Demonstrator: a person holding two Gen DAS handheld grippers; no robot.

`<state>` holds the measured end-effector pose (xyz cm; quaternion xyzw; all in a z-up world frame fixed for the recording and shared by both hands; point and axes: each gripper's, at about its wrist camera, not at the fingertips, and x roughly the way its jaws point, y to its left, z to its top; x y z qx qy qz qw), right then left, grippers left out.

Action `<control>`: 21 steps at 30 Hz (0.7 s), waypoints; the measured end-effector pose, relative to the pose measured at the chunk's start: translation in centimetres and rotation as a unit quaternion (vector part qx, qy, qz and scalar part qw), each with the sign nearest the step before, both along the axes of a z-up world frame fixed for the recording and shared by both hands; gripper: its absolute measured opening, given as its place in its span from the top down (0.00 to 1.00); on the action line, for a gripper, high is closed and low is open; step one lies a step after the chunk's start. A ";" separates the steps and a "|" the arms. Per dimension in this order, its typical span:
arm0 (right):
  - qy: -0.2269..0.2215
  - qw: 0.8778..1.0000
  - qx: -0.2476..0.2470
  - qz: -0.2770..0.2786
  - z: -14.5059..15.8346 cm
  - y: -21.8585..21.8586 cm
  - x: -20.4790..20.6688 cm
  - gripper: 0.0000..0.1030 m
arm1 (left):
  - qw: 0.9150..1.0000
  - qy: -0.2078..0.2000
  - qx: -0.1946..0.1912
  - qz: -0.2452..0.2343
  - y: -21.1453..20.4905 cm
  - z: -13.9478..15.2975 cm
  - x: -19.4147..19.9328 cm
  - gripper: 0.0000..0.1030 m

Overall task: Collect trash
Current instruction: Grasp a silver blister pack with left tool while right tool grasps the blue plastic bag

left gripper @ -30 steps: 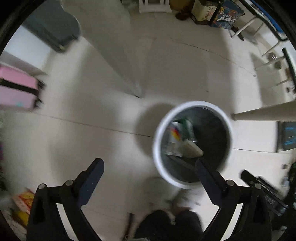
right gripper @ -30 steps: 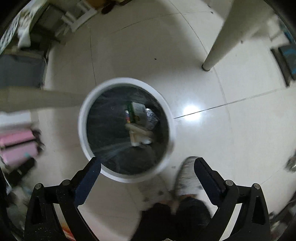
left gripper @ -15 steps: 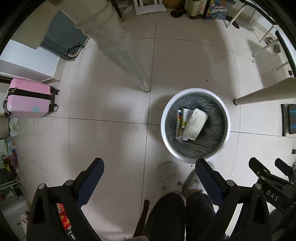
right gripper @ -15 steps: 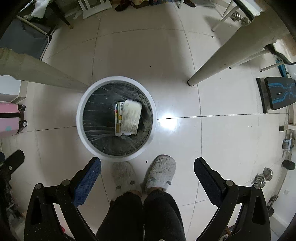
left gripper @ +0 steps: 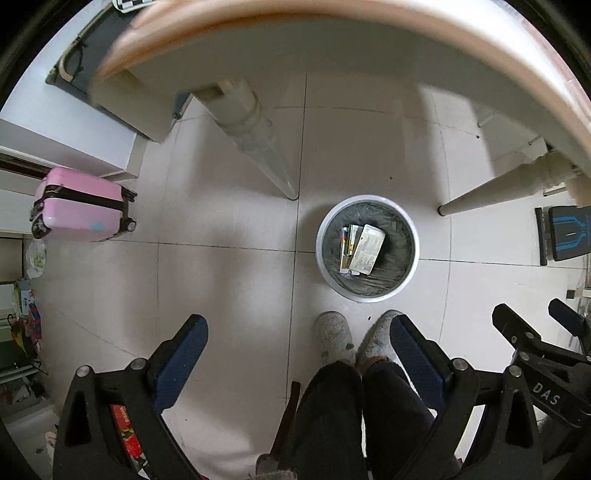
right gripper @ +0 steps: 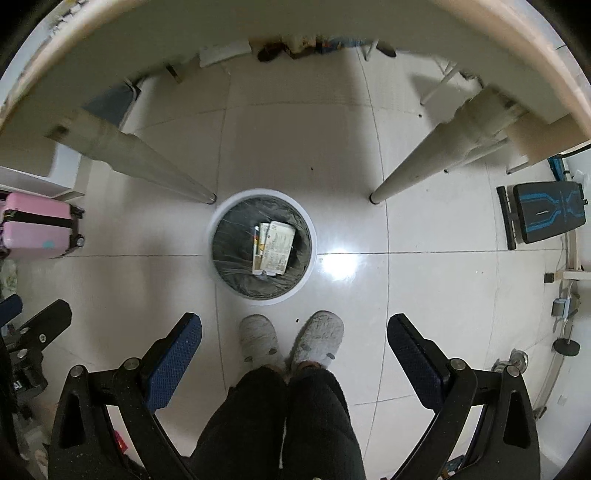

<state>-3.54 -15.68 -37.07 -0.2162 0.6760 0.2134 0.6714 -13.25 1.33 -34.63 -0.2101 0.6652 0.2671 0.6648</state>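
Note:
A round white bin with a dark liner stands on the tiled floor between two table legs. Flat packets of trash lie inside it. My left gripper hangs high above the floor, left of the bin, open and empty. My right gripper is also open and empty, held above the person's grey slippers just in front of the bin. The right gripper's black frame shows at the lower right of the left wrist view.
The table's edge arcs over the top of both views, with pale tapered legs going down to the floor. A pink suitcase stands at the left. A black and blue bench lies at the right.
Both grippers have risen far above the bin, which now looks small. The table's edge has come into view at the top. The trash lies settled in the bin.

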 end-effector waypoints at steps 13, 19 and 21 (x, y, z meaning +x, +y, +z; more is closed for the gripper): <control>-0.002 0.996 0.074 -0.049 18.3 1.9 3.2 0.01 | 0.997 -0.065 0.045 0.013 2.8 12.8 3.0 0.02; -0.029 0.997 0.073 -0.019 22.0 4.6 12.0 0.01 | 0.994 -0.074 0.078 0.034 5.4 14.9 10.4 0.02; -0.047 0.997 0.066 -0.014 22.6 5.4 16.0 0.01 | 0.994 -0.075 0.069 0.050 6.4 15.0 12.9 0.02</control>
